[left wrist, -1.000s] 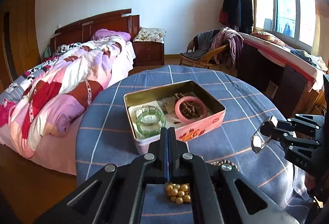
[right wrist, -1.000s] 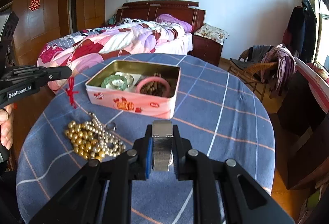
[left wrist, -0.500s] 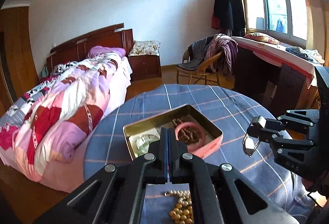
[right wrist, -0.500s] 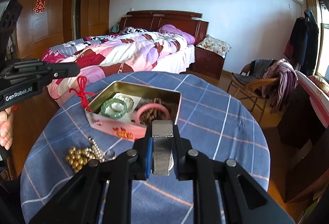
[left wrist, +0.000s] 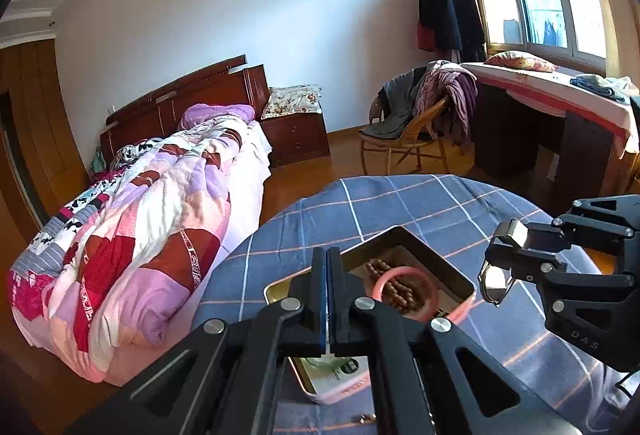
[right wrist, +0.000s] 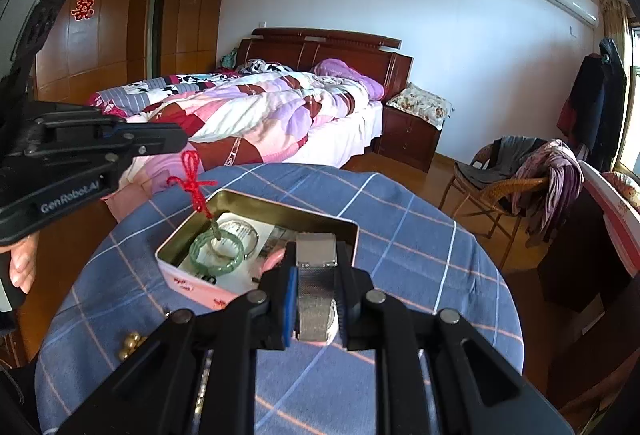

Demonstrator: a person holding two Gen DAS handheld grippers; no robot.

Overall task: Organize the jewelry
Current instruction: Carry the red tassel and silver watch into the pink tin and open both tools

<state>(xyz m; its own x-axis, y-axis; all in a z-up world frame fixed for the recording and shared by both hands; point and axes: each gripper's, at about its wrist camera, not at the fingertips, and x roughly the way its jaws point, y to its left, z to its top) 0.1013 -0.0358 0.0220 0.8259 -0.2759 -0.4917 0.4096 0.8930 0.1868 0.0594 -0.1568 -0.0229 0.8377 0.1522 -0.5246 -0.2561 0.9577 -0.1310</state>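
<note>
Two grippers are up over one tin box (right wrist: 192, 285) on the round table (right wrist: 420, 235). The left gripper (left wrist: 327, 267) has its jaws pressed together on a red knotted cord (right wrist: 194, 181). The cord hangs down into the box, and its green end sits just above one green bangle (right wrist: 218, 253). The right gripper (right wrist: 316, 275) has its jaws clamped on one silver watch (right wrist: 316, 275) by its mesh strap, close to the near side of the box.

Inside the box there is one pink bangle (left wrist: 404, 293) with one string of brown beads (left wrist: 394, 287) lying in it. One thin silver ring (right wrist: 250, 239) lies beside the green bangle. A few gold beads (right wrist: 130, 347) sit on the table, near the box on its left.

Only the right wrist view shows the red cord and the green bangle clearly. Only the left wrist view shows the watch's round face (left wrist: 494, 285) and the brown beads.

The left gripper's side reads "GenRobot.AI". The right gripper's side reads "DAS". A red paper sign (right wrist: 83, 6) hangs on the wooden wardrobe, far behind the box.
</note>
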